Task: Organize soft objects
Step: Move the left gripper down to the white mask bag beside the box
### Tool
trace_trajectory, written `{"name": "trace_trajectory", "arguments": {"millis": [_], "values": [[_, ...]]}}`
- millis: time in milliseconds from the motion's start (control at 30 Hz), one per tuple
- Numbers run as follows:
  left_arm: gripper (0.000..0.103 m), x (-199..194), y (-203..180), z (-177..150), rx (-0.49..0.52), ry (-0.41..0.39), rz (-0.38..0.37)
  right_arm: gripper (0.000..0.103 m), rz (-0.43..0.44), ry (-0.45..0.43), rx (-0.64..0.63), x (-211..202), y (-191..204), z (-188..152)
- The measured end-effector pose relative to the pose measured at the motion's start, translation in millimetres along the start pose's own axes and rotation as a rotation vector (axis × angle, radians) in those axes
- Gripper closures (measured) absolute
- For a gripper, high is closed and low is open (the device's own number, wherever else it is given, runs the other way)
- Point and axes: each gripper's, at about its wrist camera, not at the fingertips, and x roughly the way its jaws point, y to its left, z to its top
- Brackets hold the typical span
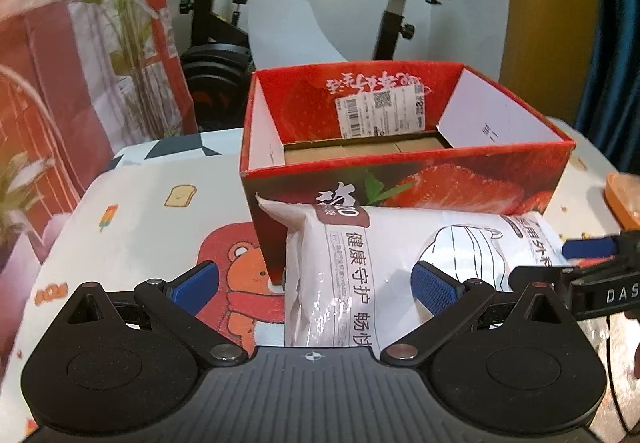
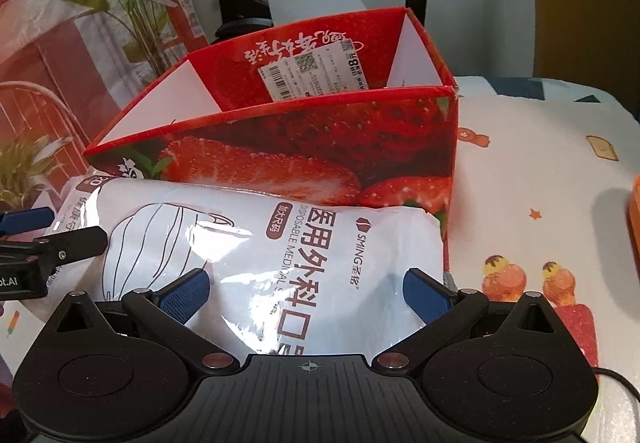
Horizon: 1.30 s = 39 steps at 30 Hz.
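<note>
A white plastic pack of medical masks (image 1: 400,263) lies on the table against the front of a red strawberry-print cardboard box (image 1: 404,179). My left gripper (image 1: 316,283) is open, its blue pads either side of the pack's left end. My right gripper (image 2: 306,293) is open around the pack (image 2: 280,243) at its right end, and it also shows in the left wrist view (image 1: 588,255). The box (image 2: 300,147) is open-topped and holds nothing I can see; a shipping label (image 1: 380,111) is stuck on its inner back wall.
The table wears a cartoon-print cloth (image 1: 132,227). An orange object (image 1: 624,199) sits at the table's right edge. Behind the table stand an exercise bike (image 1: 216,35), a plant (image 1: 120,15) and a red-patterned curtain.
</note>
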Motion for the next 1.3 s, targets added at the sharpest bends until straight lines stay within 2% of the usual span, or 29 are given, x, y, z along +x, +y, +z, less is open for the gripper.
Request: {"name": "trace_trajectory", "arguments": {"millis": [267,567,733,967,1167,1300], "values": [[0.0,4,4,14,0.054,0.086,-0.021,0.0,0.05,0.023,0.053,-3,-20,3],[0.0,8,2,16,0.118,0.088,-0.026,0.0,0.075,0.075,0.153,-2,-59,-1],[0.0,11,11,17,0.067,0.108,-0.067,0.0,0.129,0.096,0.186,7,-64,5],[0.001,25,33,14,-0.101,0.166,-0.192,0.0,0.171,0.114,0.153,15,-54,16],[0.012,25,35,11,-0.091,0.168,-0.235,0.0,0.184,0.058,0.054,-6,-40,22],[0.016,24,34,11,-0.079,0.163,-0.252,0.0,0.207,0.068,0.028,-15,-41,20]]}}
